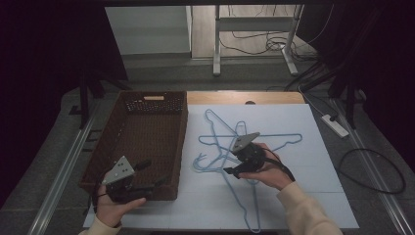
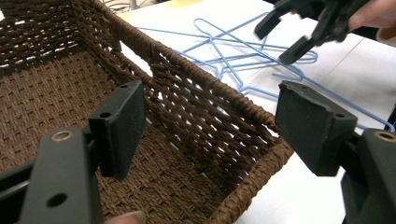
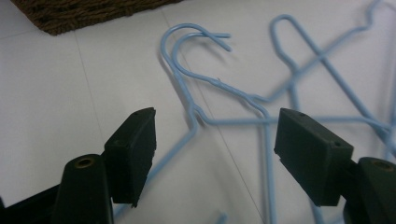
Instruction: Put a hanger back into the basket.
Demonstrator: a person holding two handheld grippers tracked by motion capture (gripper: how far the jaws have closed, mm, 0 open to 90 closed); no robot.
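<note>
1. Blue wire hangers [image 1: 235,147] lie tangled on the white worktop [image 1: 313,161], right of centre in the high view, overlapping one another. Their hooks [image 3: 196,39] point toward the wicker basket [image 1: 147,105] at centre left.
2. Right tongs [image 1: 241,165]: jaws spread wide, gripping nothing. In the right gripper view they hover above the hanger necks, hooks at upper centre of the frame. Judgement: the hand is lining up on a neck or shoulder wire, the easiest part to pinch in a flat tangle.
3. Left tongs [image 1: 147,178]: jaws also wide apart and empty. In the left gripper view the jaws straddle the basket's near right corner [image 2: 261,154], one over the woven floor, the other over the worktop.
4. Judgement: the left hand waits at the basket, either to steady it or to receive a hanger; the basket floor looks bare, so sorting has likely not started.
5. Risk, as judged: the hangers interlock, so lifting one may drag its neighbours. A grip near a hook should let it slide free.
6. The right tongs also appear at the upper right of the left gripper view [image 2: 289,35], close above the hangers.
</note>
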